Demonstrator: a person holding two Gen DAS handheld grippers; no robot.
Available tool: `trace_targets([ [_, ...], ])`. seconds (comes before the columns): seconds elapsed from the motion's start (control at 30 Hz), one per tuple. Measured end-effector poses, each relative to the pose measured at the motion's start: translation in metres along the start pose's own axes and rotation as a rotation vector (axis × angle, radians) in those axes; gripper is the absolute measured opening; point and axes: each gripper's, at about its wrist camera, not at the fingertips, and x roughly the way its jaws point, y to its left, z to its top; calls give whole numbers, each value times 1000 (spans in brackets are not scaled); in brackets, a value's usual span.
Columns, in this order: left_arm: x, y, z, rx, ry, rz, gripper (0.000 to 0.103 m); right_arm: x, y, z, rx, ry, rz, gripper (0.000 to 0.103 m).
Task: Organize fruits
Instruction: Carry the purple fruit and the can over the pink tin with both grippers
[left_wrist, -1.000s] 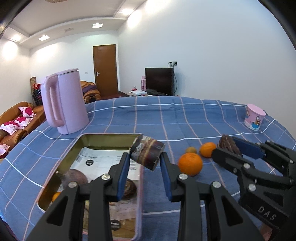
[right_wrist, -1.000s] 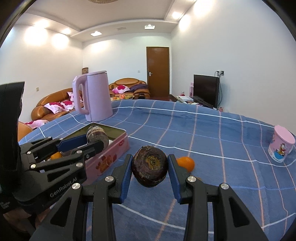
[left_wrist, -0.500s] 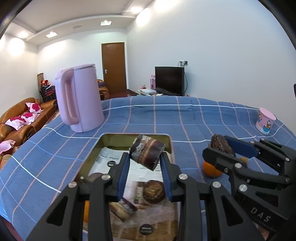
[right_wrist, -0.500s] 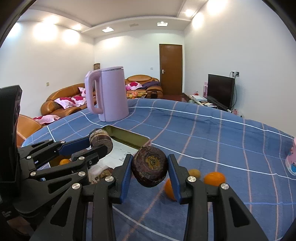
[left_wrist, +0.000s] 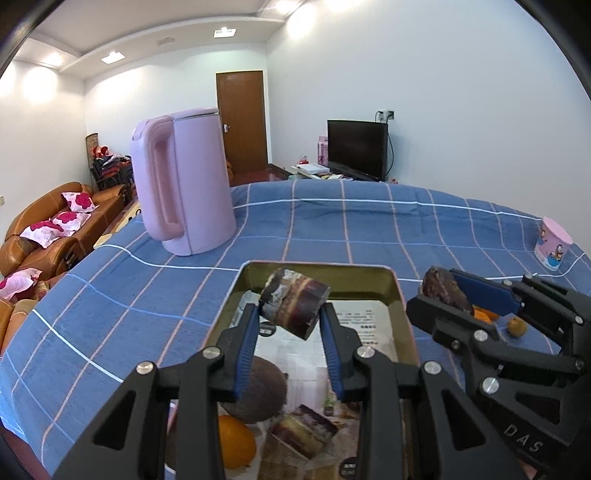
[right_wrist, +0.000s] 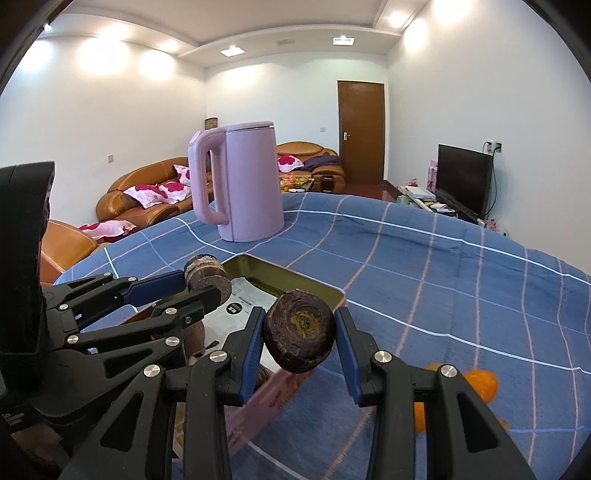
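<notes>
Left wrist view: the left tool (left_wrist: 290, 319) is clamped on a short sugarcane piece (left_wrist: 294, 307), dark purple with pale bands, held above the far end of an open metal tin (left_wrist: 405, 325). Inside the tin lie a round brown fruit (left_wrist: 263, 391), an orange (left_wrist: 236, 446), another cane section (left_wrist: 304, 430) and printed paper. To the right the right tool (left_wrist: 448, 291) grips a second dark cane chunk (left_wrist: 441, 286) just past the tin's right rim — two small orange fruits (left_wrist: 515, 326) sit on the blue checked desk cloth (left_wrist: 332, 236) behind it. A pink kettle (left_wrist: 184, 184) stands beyond the tin, a pink cup (left_wrist: 554, 249) far right

Right wrist view: the right tool (right_wrist: 299, 339) pinches its cane chunk (right_wrist: 300, 341) end-on, over the tin's (right_wrist: 295, 277) right wall. The left tool (right_wrist: 201, 284) holds its piece (right_wrist: 207, 277) over the tin. Oranges (right_wrist: 480, 382) rest on the cloth at lower right
</notes>
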Motion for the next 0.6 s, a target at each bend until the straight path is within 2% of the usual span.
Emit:
trace_targets([
  [0.6,34,15,5,12,100,33,35,34,10,1,-25,77,35,40],
])
